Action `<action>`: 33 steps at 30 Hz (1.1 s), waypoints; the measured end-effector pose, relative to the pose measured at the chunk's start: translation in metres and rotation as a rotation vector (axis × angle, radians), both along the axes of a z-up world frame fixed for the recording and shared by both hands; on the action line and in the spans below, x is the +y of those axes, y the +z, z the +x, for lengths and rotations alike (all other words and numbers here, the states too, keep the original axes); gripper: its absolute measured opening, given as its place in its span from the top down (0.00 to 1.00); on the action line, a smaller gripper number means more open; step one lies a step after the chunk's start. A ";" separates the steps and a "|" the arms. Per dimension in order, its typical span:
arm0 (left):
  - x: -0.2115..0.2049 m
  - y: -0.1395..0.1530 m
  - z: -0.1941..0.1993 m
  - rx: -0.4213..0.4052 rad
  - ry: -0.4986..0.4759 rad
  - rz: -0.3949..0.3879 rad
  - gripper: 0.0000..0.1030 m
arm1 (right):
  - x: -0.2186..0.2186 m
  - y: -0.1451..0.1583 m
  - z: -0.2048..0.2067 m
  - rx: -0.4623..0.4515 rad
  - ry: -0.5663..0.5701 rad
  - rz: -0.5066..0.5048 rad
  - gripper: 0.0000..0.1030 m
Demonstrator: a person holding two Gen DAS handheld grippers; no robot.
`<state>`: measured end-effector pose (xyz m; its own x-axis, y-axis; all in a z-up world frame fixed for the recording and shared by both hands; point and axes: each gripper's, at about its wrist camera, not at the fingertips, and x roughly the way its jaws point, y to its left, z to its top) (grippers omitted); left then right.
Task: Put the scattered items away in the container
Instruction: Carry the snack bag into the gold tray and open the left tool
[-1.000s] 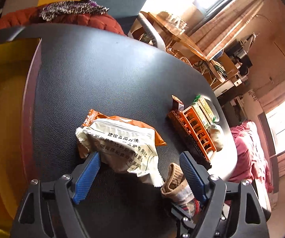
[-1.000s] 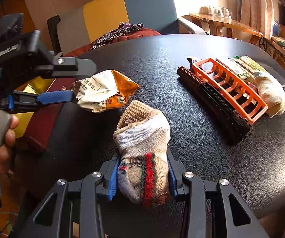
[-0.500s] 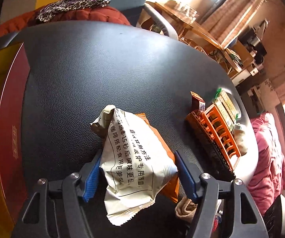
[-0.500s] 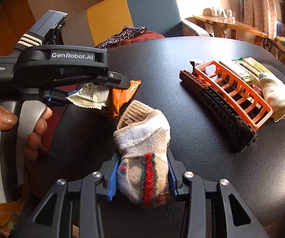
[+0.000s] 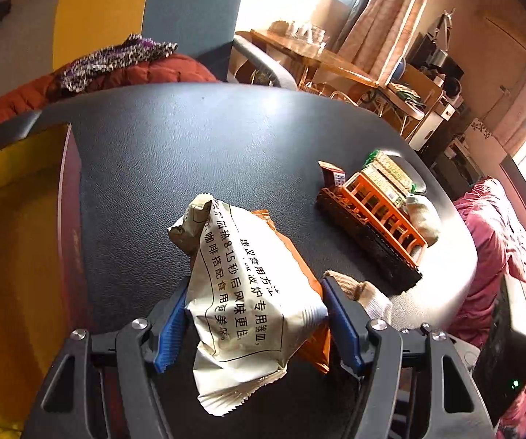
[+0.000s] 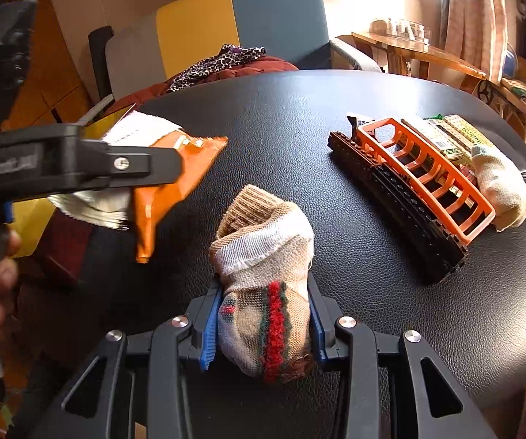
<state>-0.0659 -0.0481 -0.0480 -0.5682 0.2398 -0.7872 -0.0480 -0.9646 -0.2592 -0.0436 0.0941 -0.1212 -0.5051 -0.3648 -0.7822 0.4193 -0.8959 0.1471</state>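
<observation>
You have both hands loaded. Your left gripper (image 5: 253, 320) has its jaws clenched on the snack packet (image 5: 248, 292), which hangs lifted off the black surface (image 5: 197, 146), one end sticking up and forward. Your right gripper (image 6: 263, 325) has its jaws clamped on the rolled sock (image 6: 263, 270), low over the near part of the surface.

The orange container (image 6: 427, 168) sits well apart from both, toward the far right edge. It looks partly collapsed or lying on its side against a black panel; I cannot tell which way it opens. Green-printed packets (image 6: 445, 135) lie in or against it, and a pale sock (image 6: 500, 186) rests just beside its far side, touching it.

So, by my judgement, the picking is done for these two items, and carrying and dropping them in is left. The pale sock may also need placing.
</observation>
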 end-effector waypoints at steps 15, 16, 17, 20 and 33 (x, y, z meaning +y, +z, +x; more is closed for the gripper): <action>-0.037 0.047 0.069 0.174 0.091 -0.120 0.33 | -0.009 0.002 0.016 0.014 -0.041 0.086 0.61; -0.045 0.050 0.072 0.181 0.111 -0.128 0.33 | -0.010 0.003 0.017 0.013 -0.046 0.090 0.61; -0.054 0.051 0.075 0.185 0.131 -0.134 0.33 | -0.010 0.003 0.017 0.013 -0.049 0.093 0.61; -0.086 0.052 0.080 0.185 0.204 -0.169 0.32 | -0.011 0.002 0.017 0.013 -0.052 0.102 0.61; -0.201 0.006 0.078 0.069 0.422 -0.211 0.33 | -0.016 0.001 0.016 0.010 -0.059 0.117 0.61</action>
